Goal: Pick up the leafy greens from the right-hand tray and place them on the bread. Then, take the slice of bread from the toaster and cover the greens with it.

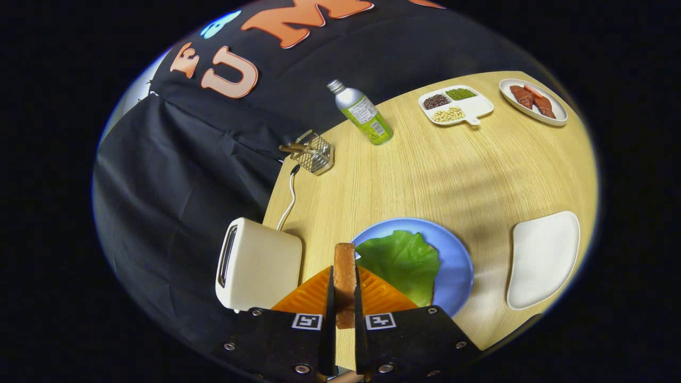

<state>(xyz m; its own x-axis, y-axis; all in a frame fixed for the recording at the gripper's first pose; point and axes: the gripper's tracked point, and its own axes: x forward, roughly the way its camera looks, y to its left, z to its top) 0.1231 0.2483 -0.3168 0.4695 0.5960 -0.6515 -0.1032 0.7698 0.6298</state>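
Standing at the left edge of the tabletop (pixel 425 175) is a cream toaster (pixel 259 271), its slot facing left and its white cord running back toward a small wire basket (pixel 315 153) holding a few wooden sticks. Just right of the toaster, the claw (pixel 345 290) is closed narrow on a slice of bread (pixel 345 276), both fingers pressing its flat faces; the slice stands on edge, its long axis pointing straight ahead along the fingers. Immediately right of it, a blue plate (pixel 457 260) carries the leafy greens (pixel 401 258), lying flat. Farther back a tilted bottle (pixel 363 113) stands, then a divided dish (pixel 457 105) of beans and a plate of meat (pixel 533 101). Nearest on the right lies a white tray (pixel 542 258).
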